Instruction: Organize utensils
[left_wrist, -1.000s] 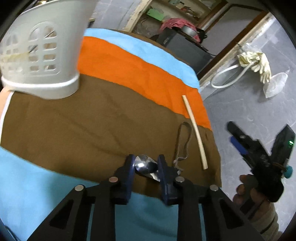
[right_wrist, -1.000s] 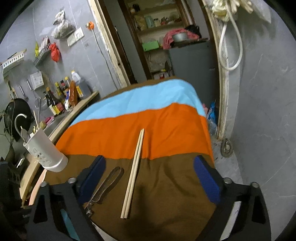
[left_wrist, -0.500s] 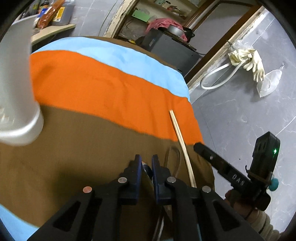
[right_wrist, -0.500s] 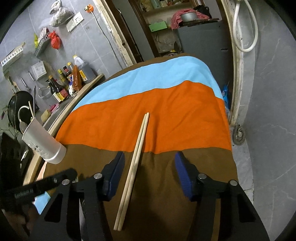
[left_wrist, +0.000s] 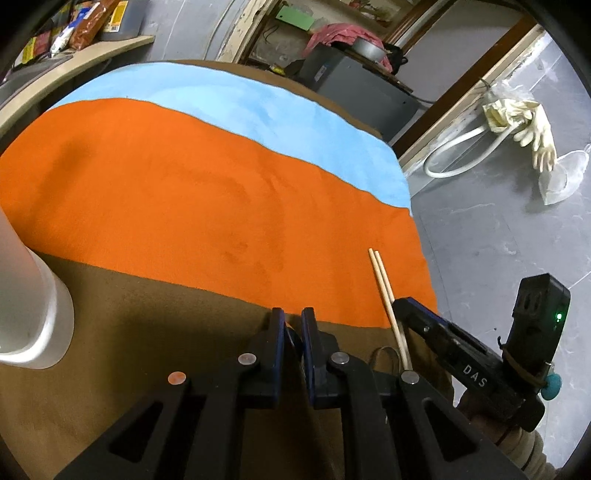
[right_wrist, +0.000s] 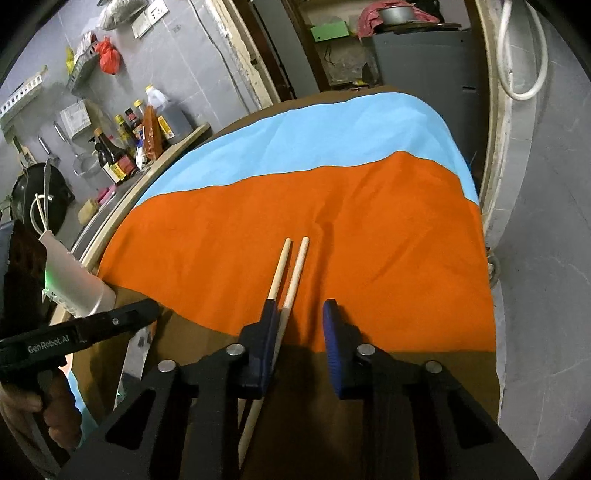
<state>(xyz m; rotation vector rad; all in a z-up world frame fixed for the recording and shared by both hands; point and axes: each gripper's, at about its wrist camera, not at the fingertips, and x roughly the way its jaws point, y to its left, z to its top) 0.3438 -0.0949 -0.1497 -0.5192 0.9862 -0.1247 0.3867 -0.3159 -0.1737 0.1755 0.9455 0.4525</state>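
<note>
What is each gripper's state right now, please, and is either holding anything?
Left gripper: jaws have just been closing, now shut on the spoon.
Right gripper: jaws have just been closing, not yet clamped; the chopsticks lie between them.

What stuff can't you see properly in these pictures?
- Utensil in the left gripper, whose jaws have just been closing: left wrist view, only a dark sliver shows between the pads.
- White utensil holder: left wrist view, cut off by the picture's left edge.
- Wire loop: left wrist view, mostly behind the left gripper's body.
- Bottle labels: right wrist view, too small to read.
</note>
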